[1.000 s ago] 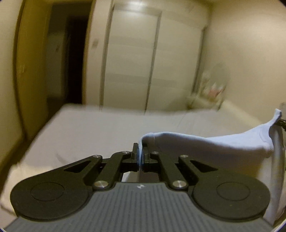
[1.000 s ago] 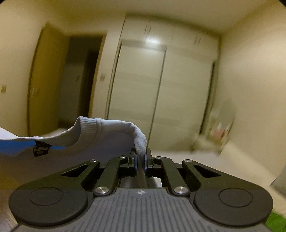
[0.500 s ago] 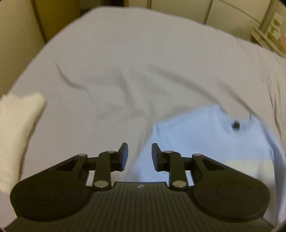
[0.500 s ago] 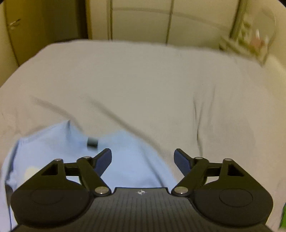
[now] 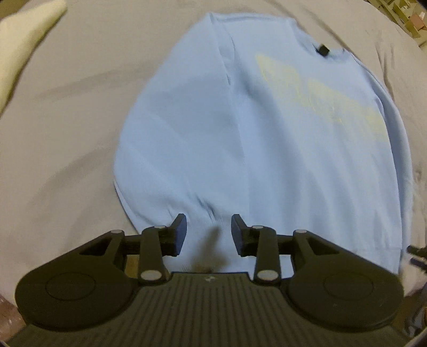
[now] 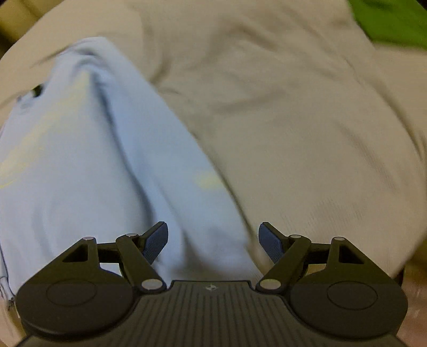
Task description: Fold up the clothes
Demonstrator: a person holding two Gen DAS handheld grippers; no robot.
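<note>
The left gripper (image 5: pixel 208 231) stood partly open, its two fingers apart with nothing between them, poised over the near edge of a light blue shirt (image 5: pixel 267 138). The right gripper (image 6: pixel 213 241) was spread wider, also holding nothing, with its left finger above the shirt (image 6: pixel 93 173) and its right finger above bare sheet.

The shirt lay spread on a pale grey bedsheet (image 5: pixel 66 120), its collar at the far end, where a small dark tag (image 5: pixel 322 49) showed. A faded yellow print (image 5: pixel 315 88) ran across the chest. In the left wrist view the cloth lay fairly flat, with a long crease running from the far end toward the gripper. In the right wrist view a thick fold ran lengthwise along its right side, and the picture was blurred.

At the far left of the sheet lay a cream cloth (image 5: pixel 24 40). A green patch (image 6: pixel 392 21) showed at the far right, too blurred to identify.
</note>
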